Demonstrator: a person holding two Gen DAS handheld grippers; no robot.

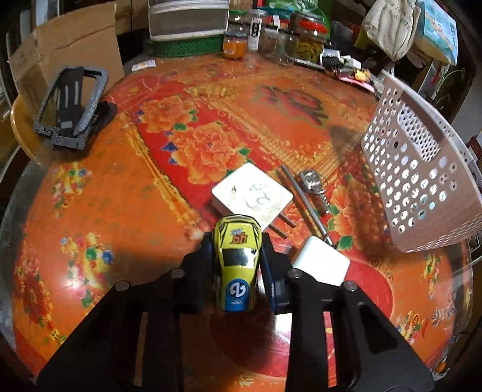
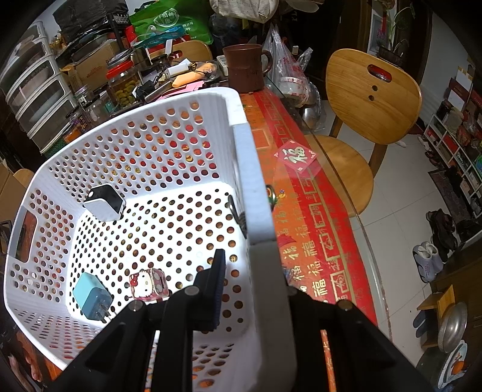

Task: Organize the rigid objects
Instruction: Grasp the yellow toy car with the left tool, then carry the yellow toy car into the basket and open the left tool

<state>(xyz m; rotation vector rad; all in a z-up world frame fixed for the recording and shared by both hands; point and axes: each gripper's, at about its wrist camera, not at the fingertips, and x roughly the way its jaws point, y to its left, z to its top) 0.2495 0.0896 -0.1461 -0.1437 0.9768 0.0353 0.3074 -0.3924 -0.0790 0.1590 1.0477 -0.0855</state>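
Note:
My left gripper [image 1: 236, 256] is shut on a yellow toy car [image 1: 237, 262] and holds it above the red flowered table [image 1: 120, 211]. On the table ahead lie a flat white box [image 1: 253, 194], a white charger block [image 1: 322, 265], a metal rod [image 1: 304, 200] and a key [image 1: 311, 181]. My right gripper [image 2: 250, 271] is shut on the rim of the white perforated basket [image 2: 256, 211], which is tilted; the basket also shows in the left wrist view [image 1: 418, 181]. Inside it lie a white cube charger [image 2: 104, 203], a blue charger [image 2: 92, 297] and a Hello Kitty item [image 2: 149, 283].
A black phone stand [image 1: 72, 105] sits at the table's far left. Jars [image 1: 307, 42], a drawer unit [image 1: 188, 18] and clutter line the far edge. A brown mug [image 2: 247, 67] stands beyond the basket. A wooden chair [image 2: 370, 99] stands beside the table.

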